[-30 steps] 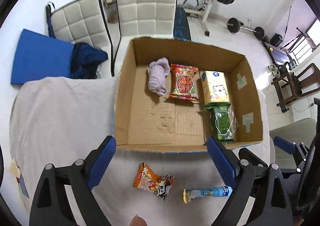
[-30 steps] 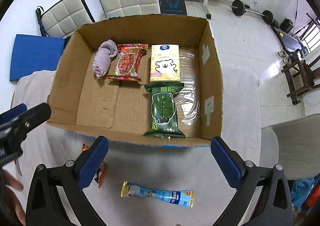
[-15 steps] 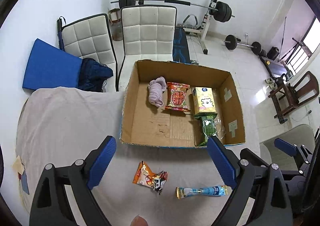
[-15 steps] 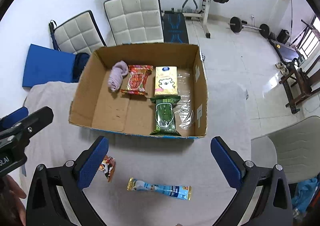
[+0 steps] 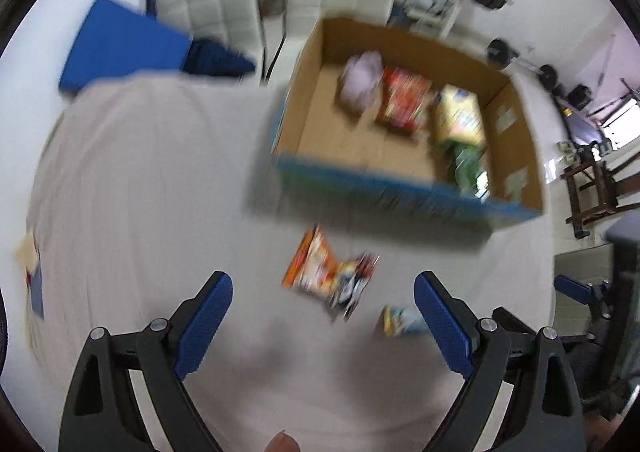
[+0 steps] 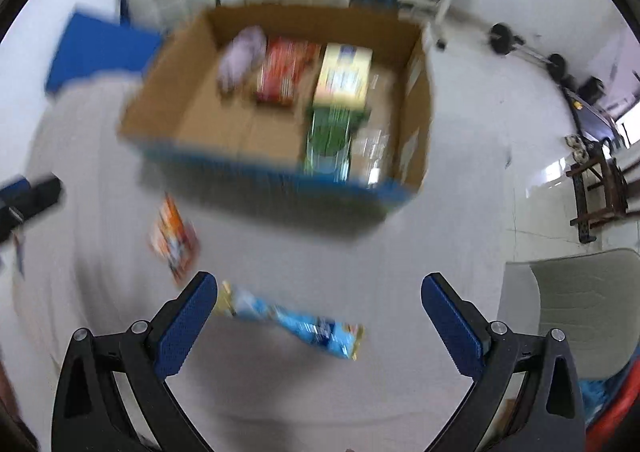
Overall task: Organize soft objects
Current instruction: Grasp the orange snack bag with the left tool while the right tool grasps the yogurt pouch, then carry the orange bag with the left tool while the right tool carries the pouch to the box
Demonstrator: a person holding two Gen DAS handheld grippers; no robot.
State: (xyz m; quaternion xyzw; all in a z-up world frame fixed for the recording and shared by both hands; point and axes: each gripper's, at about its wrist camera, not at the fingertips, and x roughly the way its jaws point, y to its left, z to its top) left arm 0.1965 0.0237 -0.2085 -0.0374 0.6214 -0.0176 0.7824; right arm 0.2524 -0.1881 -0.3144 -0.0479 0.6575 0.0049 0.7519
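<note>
1. Jaws of the left gripper (image 5: 323,294) stand wide apart, empty, above the cloth-covered worktop (image 5: 140,192). An orange snack packet (image 5: 326,276) lies between them, long axis diagonal; motion blur hides its print. A blue tube packet (image 5: 402,322) is partly behind the right-hand finger (image 5: 442,322).
2. Jaws of the right gripper (image 6: 320,292) are likewise apart, empty. Between them, the blue tube packet (image 6: 296,322) runs left to right. Beyond it sits the cardboard box (image 6: 416,100), its contents blurred.
</note>
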